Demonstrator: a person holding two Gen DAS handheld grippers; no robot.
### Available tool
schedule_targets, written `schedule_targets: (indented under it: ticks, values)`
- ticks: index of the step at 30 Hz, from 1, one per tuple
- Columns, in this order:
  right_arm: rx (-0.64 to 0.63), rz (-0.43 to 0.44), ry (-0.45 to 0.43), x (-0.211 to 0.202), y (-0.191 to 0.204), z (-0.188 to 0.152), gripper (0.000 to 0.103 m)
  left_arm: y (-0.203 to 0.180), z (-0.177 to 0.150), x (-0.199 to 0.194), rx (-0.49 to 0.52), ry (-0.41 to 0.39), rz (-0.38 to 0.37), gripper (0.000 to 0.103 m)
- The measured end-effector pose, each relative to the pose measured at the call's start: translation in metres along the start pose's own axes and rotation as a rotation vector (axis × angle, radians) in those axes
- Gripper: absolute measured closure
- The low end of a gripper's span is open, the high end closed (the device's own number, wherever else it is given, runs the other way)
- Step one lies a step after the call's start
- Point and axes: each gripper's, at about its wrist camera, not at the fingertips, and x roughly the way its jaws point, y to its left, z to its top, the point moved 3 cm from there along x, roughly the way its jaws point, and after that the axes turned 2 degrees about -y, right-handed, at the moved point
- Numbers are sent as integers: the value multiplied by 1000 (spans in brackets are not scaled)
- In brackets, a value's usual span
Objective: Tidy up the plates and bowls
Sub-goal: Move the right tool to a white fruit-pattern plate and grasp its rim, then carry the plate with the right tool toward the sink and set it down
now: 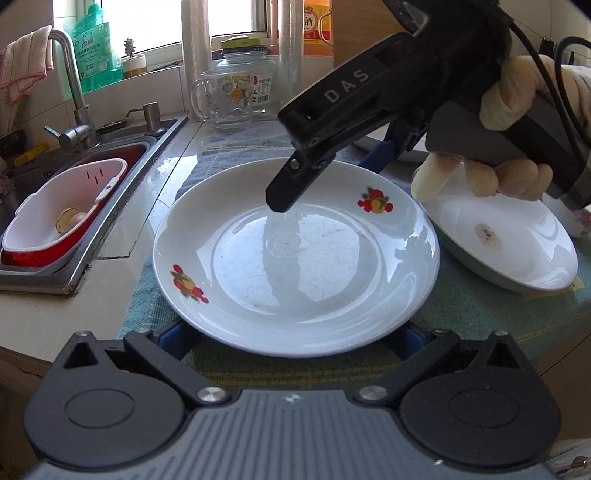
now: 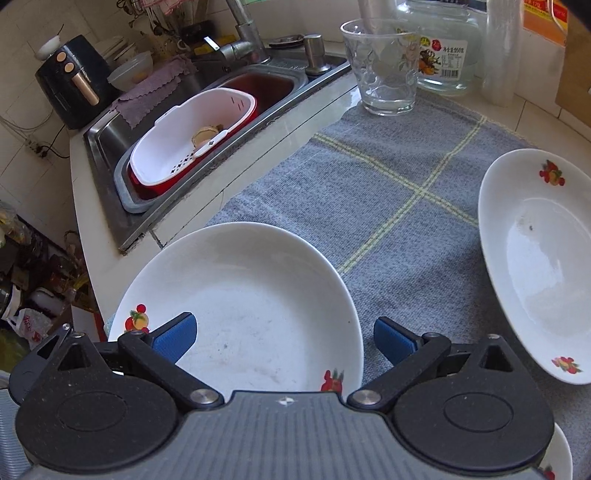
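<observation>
Daylight is pouring in from the window (image 1: 155, 22), overexposing it. Glare is shining off the white plate (image 1: 295, 254), and fisheye distortion is bending and darkening both views' edges.

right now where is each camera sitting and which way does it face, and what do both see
Left wrist: rides the left gripper, low over the plate, facing the window; the right gripper and hand show.
Right wrist: rides the right gripper, looking down across the cloth toward the sink; only its own blue fingers show.
Shared: the fruit-print plate, sink basket, glass mug.
</observation>
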Motion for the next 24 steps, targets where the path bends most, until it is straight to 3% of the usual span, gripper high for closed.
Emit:
schedule_targets:
  ticks: [8,11,17,24]
  values:
    - [-27,-3,55,8,-1,10,0,0,0,1,14,5,-24,0]
    - [5,13,27,6,-6,9,0,0,0,1,15,5,-28,0]
    - [-119,14,70,6,1,8,0,3,1,0,19,8,-44,1]
    - [-189,114,75,4,0,19,0,5,2,-1,25,11,-64,1]
